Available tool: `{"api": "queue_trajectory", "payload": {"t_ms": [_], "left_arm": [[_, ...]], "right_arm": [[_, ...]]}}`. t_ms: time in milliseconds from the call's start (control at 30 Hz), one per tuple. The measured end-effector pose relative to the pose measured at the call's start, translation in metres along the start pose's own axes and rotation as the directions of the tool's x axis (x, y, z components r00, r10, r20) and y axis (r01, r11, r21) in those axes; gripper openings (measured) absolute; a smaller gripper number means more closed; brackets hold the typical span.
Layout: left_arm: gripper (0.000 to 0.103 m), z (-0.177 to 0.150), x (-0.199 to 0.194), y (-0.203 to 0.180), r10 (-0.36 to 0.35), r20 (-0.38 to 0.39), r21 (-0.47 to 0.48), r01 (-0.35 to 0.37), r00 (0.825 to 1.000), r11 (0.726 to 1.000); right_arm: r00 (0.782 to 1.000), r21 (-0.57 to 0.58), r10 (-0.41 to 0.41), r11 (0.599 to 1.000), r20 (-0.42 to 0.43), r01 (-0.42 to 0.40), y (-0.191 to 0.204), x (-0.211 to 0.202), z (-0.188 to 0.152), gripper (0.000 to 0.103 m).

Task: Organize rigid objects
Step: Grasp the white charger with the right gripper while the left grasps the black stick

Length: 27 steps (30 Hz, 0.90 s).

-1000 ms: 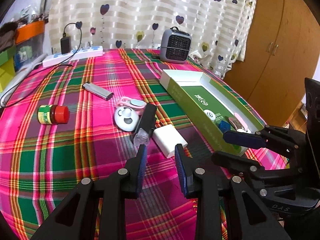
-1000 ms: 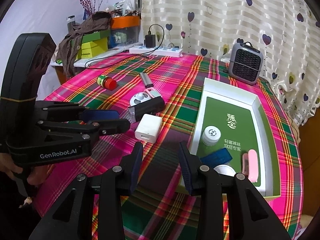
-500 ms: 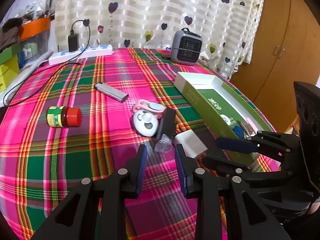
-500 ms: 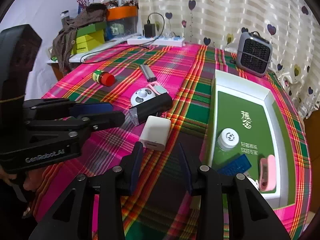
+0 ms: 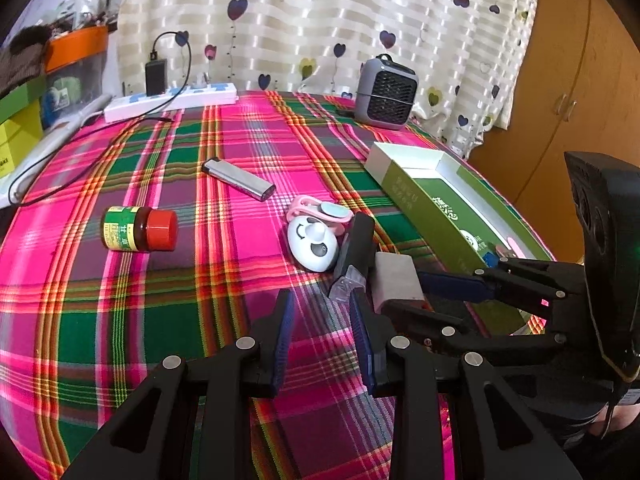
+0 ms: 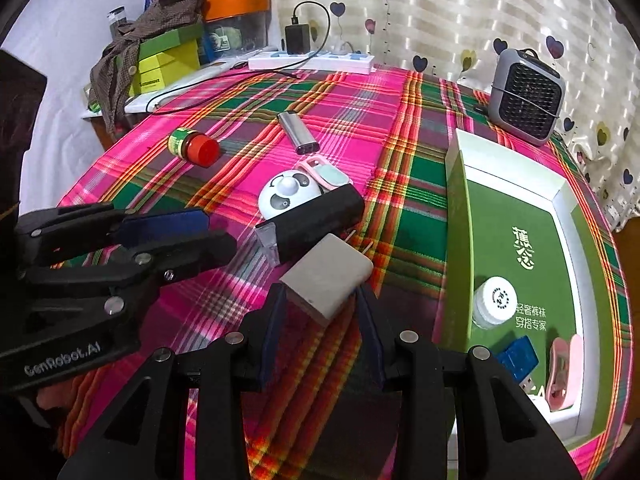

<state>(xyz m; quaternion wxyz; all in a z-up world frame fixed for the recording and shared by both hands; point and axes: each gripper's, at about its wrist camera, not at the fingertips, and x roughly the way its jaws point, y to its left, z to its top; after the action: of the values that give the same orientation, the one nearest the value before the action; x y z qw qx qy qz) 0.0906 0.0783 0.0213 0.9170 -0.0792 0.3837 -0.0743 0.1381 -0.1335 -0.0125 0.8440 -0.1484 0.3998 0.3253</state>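
White charger sits between the open right gripper fingers, ungripped, probably for the box; left gripper open, empty.

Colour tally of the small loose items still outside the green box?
White: 2, panda gadget and charger
Black: 1, device
Silver: 1, lighter
Pink: 1, clip
Red-capped: 1, jar
Total: 6

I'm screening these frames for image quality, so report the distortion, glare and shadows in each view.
Left wrist view: strong fisheye bending, dark corner vignette, a bright sheen on the curtain, white charger block shaded grey. Right wrist view: same barrel distortion; the right gripper casts a dark shadow on the tablecloth; both sharp.
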Motion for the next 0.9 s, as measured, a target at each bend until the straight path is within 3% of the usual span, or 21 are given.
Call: {"api": "queue_trajectory", "payload": {"t_ms": [333, 500, 900], "left_arm": [[0.028, 0.001, -0.002, 0.006, -0.02, 0.023, -0.027, 0.02, 1.0, 0.999], [0.028, 0.001, -0.007, 0.01, -0.027, 0.04, -0.04, 0.028, 0.999, 0.999], [0.028, 0.001, -0.012, 0.013, -0.031, 0.05, -0.051, 0.034, 0.998, 0.998]], "right_arm": [[1.0, 0.054, -0.003, 0.999, 0.027, 0.002, 0.0, -0.006, 0.011, 0.038], [1.0, 0.097, -0.012, 0.995, 0.018, 0.011, -0.003, 0.002, 0.016, 0.048], [0.998, 0.066, -0.055, 0.996, -0.029, 0.057, 0.003, 0.02, 0.021, 0.047]]}}
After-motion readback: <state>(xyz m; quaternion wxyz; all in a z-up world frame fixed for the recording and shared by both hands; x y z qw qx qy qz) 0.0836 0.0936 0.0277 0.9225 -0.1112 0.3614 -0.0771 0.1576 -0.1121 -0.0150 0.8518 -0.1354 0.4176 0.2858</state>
